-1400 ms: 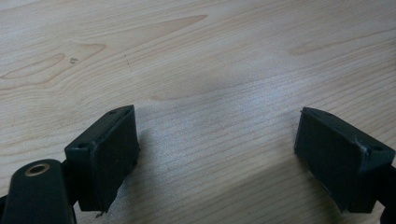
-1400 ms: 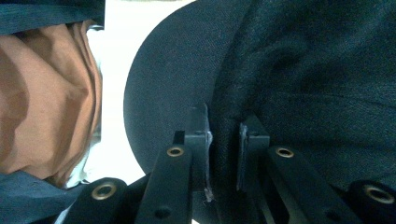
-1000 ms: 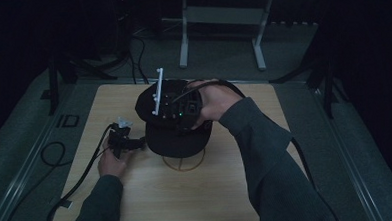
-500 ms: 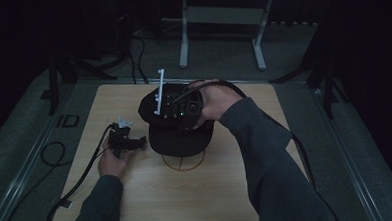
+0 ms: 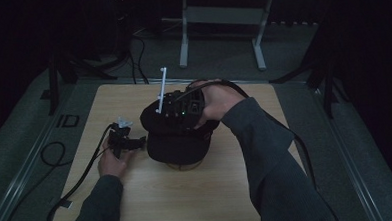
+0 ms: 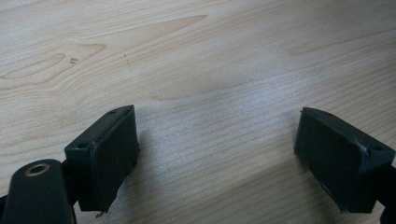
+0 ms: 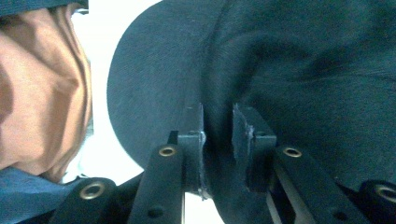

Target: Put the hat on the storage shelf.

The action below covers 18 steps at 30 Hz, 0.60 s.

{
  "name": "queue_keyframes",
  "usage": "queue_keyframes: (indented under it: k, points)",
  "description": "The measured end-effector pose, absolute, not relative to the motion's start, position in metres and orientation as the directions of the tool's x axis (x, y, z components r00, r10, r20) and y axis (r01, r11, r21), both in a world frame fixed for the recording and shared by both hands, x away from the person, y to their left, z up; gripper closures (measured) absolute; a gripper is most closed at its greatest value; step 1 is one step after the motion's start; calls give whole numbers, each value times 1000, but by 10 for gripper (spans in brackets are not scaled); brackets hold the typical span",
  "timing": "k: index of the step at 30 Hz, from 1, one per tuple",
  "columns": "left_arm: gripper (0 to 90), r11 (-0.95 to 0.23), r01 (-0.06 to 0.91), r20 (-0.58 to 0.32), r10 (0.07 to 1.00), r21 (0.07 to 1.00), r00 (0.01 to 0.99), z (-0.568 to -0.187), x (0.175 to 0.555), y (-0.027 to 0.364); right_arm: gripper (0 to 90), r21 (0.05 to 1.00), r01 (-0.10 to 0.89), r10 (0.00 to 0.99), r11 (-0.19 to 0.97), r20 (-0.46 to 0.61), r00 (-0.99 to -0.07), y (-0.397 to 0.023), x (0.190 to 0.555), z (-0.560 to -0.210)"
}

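A black cap (image 5: 178, 141) hangs over a small round stand (image 5: 184, 165) at the middle of the wooden table (image 5: 212, 190). My right gripper (image 5: 179, 108) sits on top of the cap, and a white rod (image 5: 160, 89) sticks up from it. In the right gripper view the right gripper (image 7: 218, 116) is shut on a fold of the cap (image 7: 303, 70) where brim meets crown. My left gripper (image 5: 138, 141) rests low on the table just left of the cap. In the left gripper view it (image 6: 217, 140) stands open over bare wood (image 6: 210, 56), with nothing between the jaws.
Cables (image 5: 77, 180) trail off the table's left side from the left gripper. A metal frame (image 5: 220, 19) stands on the floor beyond the far edge. A hand with a blue sleeve (image 7: 42, 102) shows at the left of the right gripper view.
The cap has sunk slightly lower over the stand with the right gripper. The left gripper has stayed where it was.
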<state>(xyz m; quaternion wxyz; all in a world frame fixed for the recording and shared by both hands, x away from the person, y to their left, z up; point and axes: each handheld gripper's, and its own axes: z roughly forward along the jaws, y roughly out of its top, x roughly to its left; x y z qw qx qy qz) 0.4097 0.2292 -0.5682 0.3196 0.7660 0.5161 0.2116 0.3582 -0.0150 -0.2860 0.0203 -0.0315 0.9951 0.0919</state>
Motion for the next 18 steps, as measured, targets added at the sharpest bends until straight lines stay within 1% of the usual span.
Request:
queue_keyframes:
  k: [4,10,14,18]
  points:
    - [131,-263,656,-6,926,708,378,-568,410,229,690,198,-69,-63,978,-36,-997,-16,355,-281]
    - [131,-262,654,-5,926,710,377,-568,410,229,690,192,-57,-50,980,-39,-998,-21,357,-282]
    - [131,-262,654,-5,926,709,377,-568,410,229,690,222,-26,-24,975,-13,-1000,-29,362,-285]
    - [131,-261,654,-6,926,710,377,-568,410,229,686,211,-16,-13,977,-15,-1000,-35,364,-290]
